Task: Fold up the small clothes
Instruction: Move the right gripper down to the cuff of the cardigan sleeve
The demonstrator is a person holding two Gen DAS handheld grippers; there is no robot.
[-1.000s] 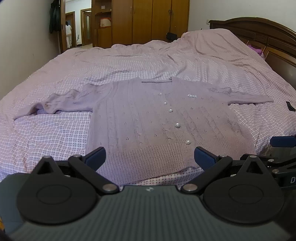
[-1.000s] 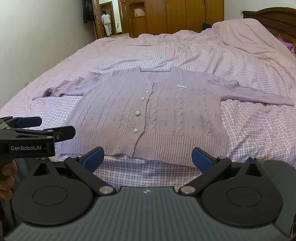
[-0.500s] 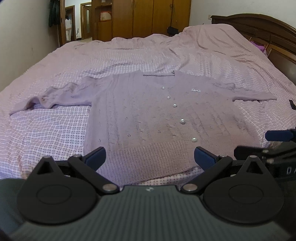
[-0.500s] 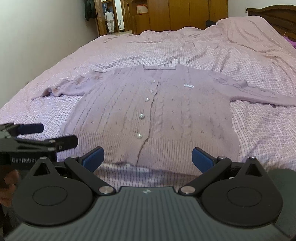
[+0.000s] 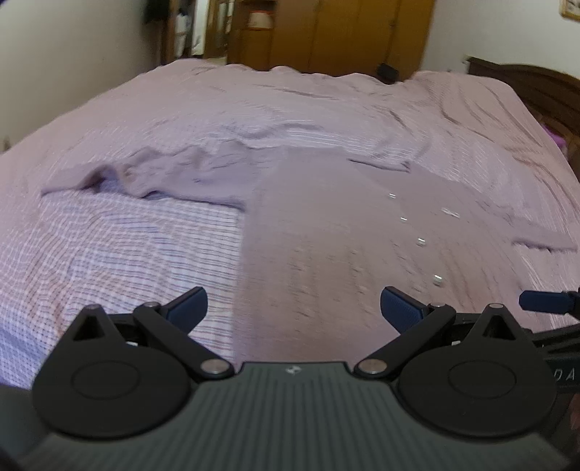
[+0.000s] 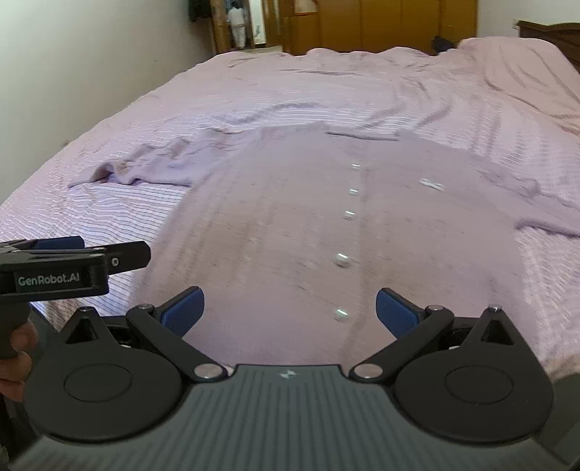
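A lilac knitted cardigan (image 5: 326,235) with pearl buttons lies spread flat, front up, on the bed, sleeves out to both sides; it also shows in the right wrist view (image 6: 308,224). My left gripper (image 5: 291,308) is open and empty, low over the cardigan's lower left edge. My right gripper (image 6: 288,309) is open and empty, low over the hem beside the button row. The left gripper shows in the right wrist view (image 6: 119,255) at the left. Both views are motion-blurred.
The bed has a lilac checked sheet (image 5: 108,246) that reaches far back. A dark wooden headboard (image 5: 536,87) stands at the right. Wooden wardrobes (image 6: 380,25) and a doorway are behind the bed. A white wall runs along the left.
Both grippers have moved forward and lower over the cardigan's hem. The cardigan now fills more of each view. Both stay open.
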